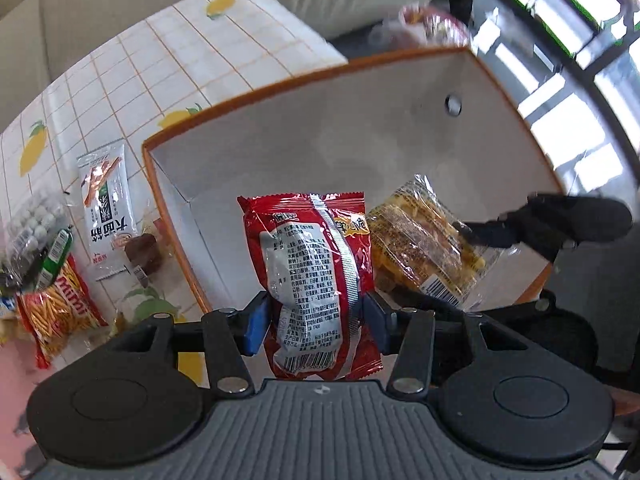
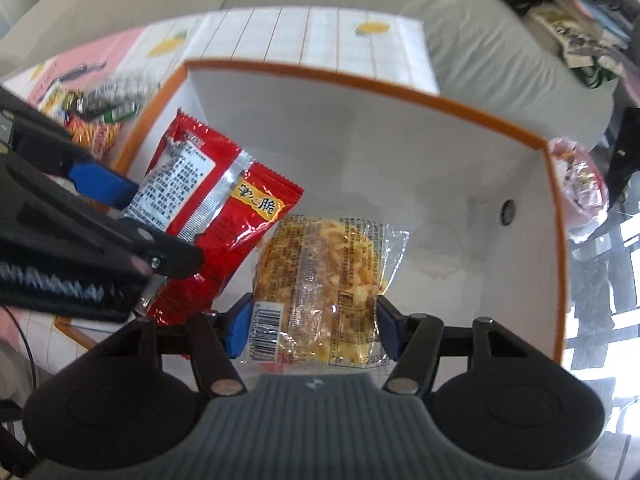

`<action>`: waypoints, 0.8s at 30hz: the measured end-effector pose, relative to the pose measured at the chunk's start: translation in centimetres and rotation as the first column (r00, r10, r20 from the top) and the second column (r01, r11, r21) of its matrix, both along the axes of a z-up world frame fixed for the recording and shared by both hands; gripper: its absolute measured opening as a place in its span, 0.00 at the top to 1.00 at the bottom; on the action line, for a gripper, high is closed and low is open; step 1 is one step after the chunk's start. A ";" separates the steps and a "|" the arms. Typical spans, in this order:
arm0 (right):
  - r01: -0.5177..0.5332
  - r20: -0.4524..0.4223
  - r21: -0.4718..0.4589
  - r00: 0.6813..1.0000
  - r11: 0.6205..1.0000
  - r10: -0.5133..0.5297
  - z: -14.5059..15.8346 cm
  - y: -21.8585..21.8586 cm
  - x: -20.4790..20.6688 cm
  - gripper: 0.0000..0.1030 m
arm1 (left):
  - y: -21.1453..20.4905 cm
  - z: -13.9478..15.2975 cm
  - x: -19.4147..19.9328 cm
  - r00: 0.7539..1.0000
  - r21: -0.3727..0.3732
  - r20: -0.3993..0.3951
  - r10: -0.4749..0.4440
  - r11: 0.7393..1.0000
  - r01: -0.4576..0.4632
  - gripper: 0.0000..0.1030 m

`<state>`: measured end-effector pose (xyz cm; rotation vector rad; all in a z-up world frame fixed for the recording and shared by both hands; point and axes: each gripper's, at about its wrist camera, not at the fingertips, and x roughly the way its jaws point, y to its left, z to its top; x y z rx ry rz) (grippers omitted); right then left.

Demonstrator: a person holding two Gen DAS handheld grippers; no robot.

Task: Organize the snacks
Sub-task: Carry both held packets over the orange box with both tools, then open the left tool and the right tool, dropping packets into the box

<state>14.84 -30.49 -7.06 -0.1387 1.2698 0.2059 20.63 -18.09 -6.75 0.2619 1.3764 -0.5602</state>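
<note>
The orange-rimmed white box [image 1: 500, 76] is the landmark here: it stands open-topped on the lemon-print tablecloth [image 1: 160, 52], and both packets hang over its bare interior, presumably so they can be let down into it side by side. Above the box's left half, the left gripper [image 1: 316, 316] pinches the red snack packet [image 1: 316, 272] across its lower half, blue pads pressed into the foil, the packet standing up lengthwise. Above the middle of the box, the right gripper [image 2: 314, 328] clamps the clear packet of yellow crisps [image 2: 324, 276] at its barcode end, and the two packets look close or touching at their edges, which I cannot settle. Outside the box's left wall lie the snacks not yet sorted: a white sachet [image 1: 106, 208], a red bag of sticks [image 1: 60, 312] and a bag of pale balls [image 1: 36, 224]. Beyond the box's far corner a pinkish wrapped thing [image 2: 580, 184] is blurred past telling. The box floor beneath the grippers is hidden, so whether anything lies there is unknown.
</note>
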 end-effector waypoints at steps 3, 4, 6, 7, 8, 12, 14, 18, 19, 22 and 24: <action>-0.003 -0.046 0.011 0.999 1.000 0.004 -1.1 -0.1 0.4 0.41 | -0.1 -0.7 0.3 1.000 0.021 -0.028 0.000 1.000 0.001 0.44; -0.003 -0.061 0.015 0.998 1.000 0.004 -1.4 -0.2 0.6 0.41 | -0.2 -0.8 0.4 1.000 0.025 -0.031 0.002 1.000 -0.001 0.43; 0.006 -0.089 0.025 0.996 1.000 -0.004 -2.0 -0.3 0.9 0.41 | -0.4 -0.9 0.6 1.000 0.046 -0.024 -0.004 0.999 0.005 0.43; 0.012 -0.102 0.024 0.995 1.000 -0.009 -2.2 -0.3 1.1 0.41 | -0.5 -0.9 0.6 1.000 0.050 -0.023 -0.014 0.999 0.015 0.43; 0.018 -0.117 0.018 0.993 1.000 -0.015 -2.5 -0.3 1.2 0.41 | -0.7 -0.9 0.7 1.000 0.055 -0.022 -0.020 0.998 0.021 0.43; 0.028 -0.145 0.024 0.989 0.999 -0.024 -3.2 -0.5 1.4 0.41 | -0.9 -0.8 0.8 1.000 0.070 -0.018 -0.024 0.997 0.025 0.43; 0.025 -0.147 0.018 0.989 1.000 -0.022 -3.4 -0.4 1.4 0.41 | -1.1 -0.7 0.8 1.000 0.076 -0.013 -0.025 0.997 0.026 0.43; 0.031 -0.152 0.018 0.988 0.999 -0.028 -3.7 -0.3 1.3 0.41 | -1.0 -0.2 0.6 1.000 0.066 -0.006 -0.030 0.997 0.030 0.38; 0.029 -0.151 0.013 0.988 0.999 -0.027 -3.7 -0.3 1.2 0.41 | -0.9 0.1 0.5 0.999 0.060 0.000 -0.033 0.998 0.033 0.37; 0.027 -0.152 0.002 0.988 1.000 -0.026 -3.8 0.0 1.5 0.40 | -0.6 1.3 0.2 0.998 0.053 0.034 -0.044 0.998 0.042 0.34; 0.029 -0.156 -0.003 0.987 1.000 -0.029 -3.8 0.3 1.6 0.40 | -0.4 2.0 0.0 0.997 0.049 0.054 -0.048 0.998 0.045 0.33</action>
